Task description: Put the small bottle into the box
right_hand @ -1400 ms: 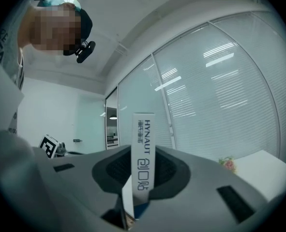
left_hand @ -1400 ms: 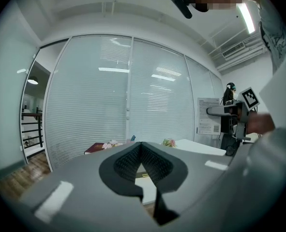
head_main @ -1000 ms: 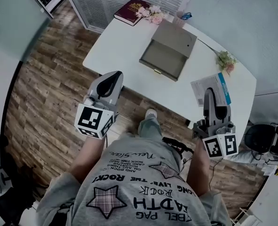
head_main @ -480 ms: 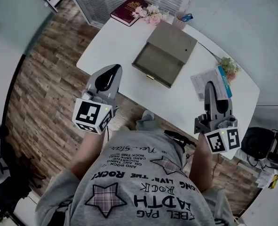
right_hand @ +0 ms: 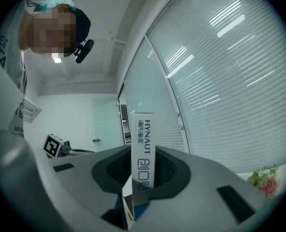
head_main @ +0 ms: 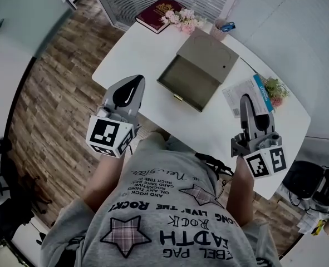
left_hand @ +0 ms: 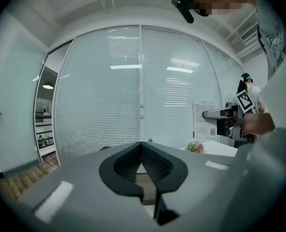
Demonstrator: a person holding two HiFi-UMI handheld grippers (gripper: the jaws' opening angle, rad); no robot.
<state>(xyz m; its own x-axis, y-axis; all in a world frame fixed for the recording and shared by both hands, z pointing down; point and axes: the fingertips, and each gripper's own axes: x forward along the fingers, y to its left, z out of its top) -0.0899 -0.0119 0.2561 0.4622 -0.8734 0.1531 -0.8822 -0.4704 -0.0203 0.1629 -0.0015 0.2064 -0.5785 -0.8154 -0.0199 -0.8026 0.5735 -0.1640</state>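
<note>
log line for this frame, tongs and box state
left tongs: shut, empty | right tongs: shut on white carton | grey box: open, empty

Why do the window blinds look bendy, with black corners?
Left gripper view: the wide lens bows the white slatted blinds and blackens the corners; right gripper view: same bowing, light streaks on the blinds; head view: no black corners.

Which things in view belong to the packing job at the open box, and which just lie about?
Job: open box; white HYNAUT carton, gripped by the right tool; left tool, shut and empty.
Lying about: red book; pink flowers; cup; flower sprig. No small bottle can be made out.
</note>
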